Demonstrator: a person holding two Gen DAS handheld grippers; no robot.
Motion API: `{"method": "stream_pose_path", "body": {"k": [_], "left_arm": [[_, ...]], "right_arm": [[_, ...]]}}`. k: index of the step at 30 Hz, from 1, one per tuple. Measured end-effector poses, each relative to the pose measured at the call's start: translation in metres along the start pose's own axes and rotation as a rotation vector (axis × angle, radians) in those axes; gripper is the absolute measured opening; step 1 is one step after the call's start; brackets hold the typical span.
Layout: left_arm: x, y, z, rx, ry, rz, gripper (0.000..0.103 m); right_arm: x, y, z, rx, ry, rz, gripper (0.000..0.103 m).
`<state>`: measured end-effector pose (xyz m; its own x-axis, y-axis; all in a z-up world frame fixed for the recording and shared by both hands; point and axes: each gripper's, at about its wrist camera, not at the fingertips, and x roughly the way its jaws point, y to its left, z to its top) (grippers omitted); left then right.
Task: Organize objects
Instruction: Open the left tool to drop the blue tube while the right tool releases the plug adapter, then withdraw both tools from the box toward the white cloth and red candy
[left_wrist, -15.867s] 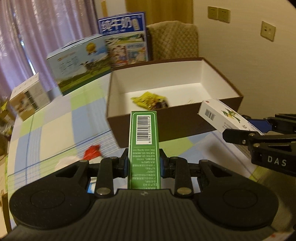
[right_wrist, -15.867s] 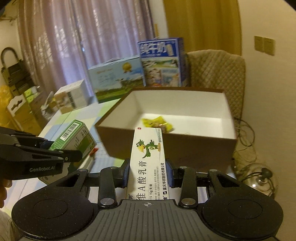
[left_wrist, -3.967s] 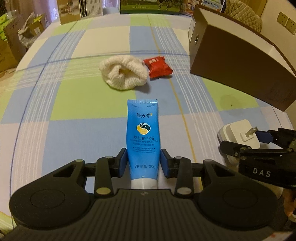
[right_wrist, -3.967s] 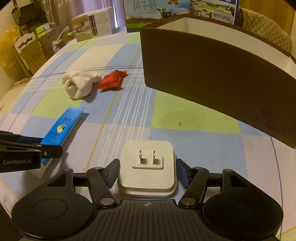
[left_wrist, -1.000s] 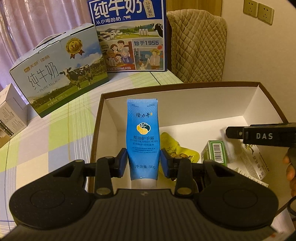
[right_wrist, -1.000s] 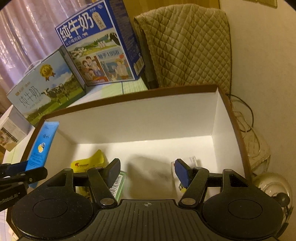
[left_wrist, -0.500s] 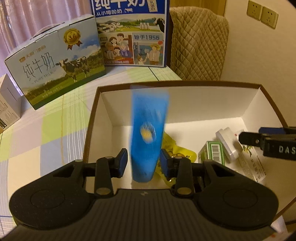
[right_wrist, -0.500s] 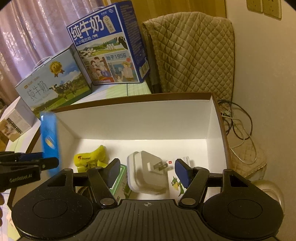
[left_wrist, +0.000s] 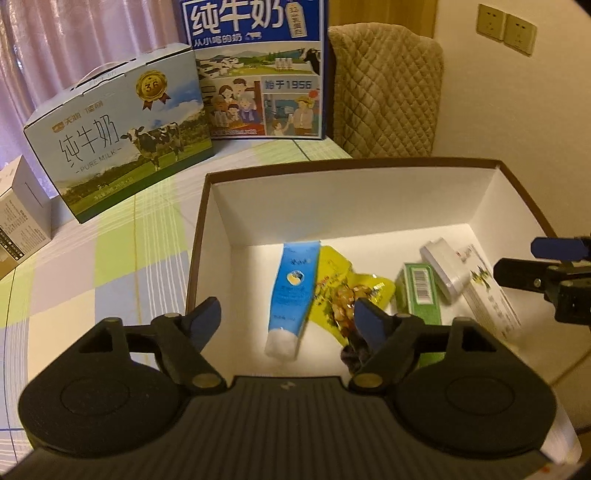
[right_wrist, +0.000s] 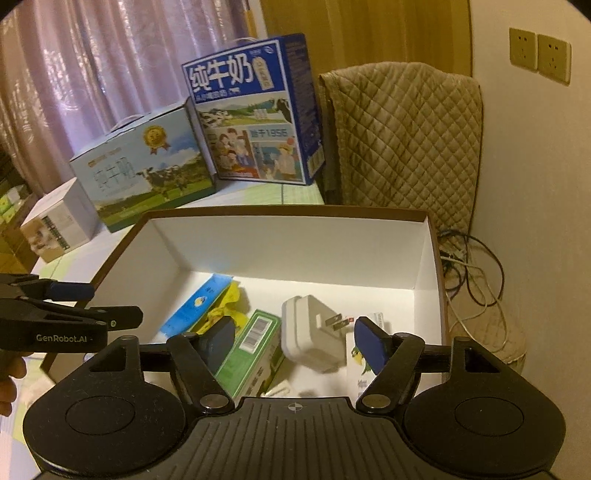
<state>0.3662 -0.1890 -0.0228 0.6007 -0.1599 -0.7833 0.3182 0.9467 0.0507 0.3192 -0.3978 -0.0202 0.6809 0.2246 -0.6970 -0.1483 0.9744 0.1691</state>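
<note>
Your left claw (left_wrist: 288, 319) stands spread wide and empty above the near edge of the brown box (left_wrist: 199, 221). Just ahead of it, on the white floor of the box, lies the blue tube (left_wrist: 293, 291), cap end toward you. To the tube's right, touching it, rests the yellow snack packet (left_wrist: 332, 280); further right come the green carton (left_wrist: 419, 291), the white plug adapter (left_wrist: 445, 271) lying partly across it, and the white parrot-printed carton (left_wrist: 491, 291). Your right claw (right_wrist: 297, 338), likewise spread and empty, hovers over the adapter and green carton. Beyond the box, on the checked tabletop (left_wrist: 110, 258), stand two milk cartons (left_wrist: 118, 136). A quilted chair back (left_wrist: 384, 88) rises behind.
</note>
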Motion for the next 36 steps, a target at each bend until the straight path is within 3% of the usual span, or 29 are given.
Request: {"method": "stream_pose_path", "body": {"k": [13,21,36], "left_arm": [[-0.067,0.002,-0.023,-0.004,-0.058,-0.035,0.099],[-0.111,0.006,-0.050,0.003,-0.085,-0.046,0.102],[-0.176,0.052,-0.107,-0.141,-0.124,-0.026,0.102]], "right_arm": [[-0.054,0.029,-0.025,-0.045,-0.031,-0.010,0.079],[-0.090,0.049,-0.038,-0.018,-0.038,0.038,0.080],[-0.122,0.100,-0.074,-0.033,-0.010,0.138,0.080]]}}
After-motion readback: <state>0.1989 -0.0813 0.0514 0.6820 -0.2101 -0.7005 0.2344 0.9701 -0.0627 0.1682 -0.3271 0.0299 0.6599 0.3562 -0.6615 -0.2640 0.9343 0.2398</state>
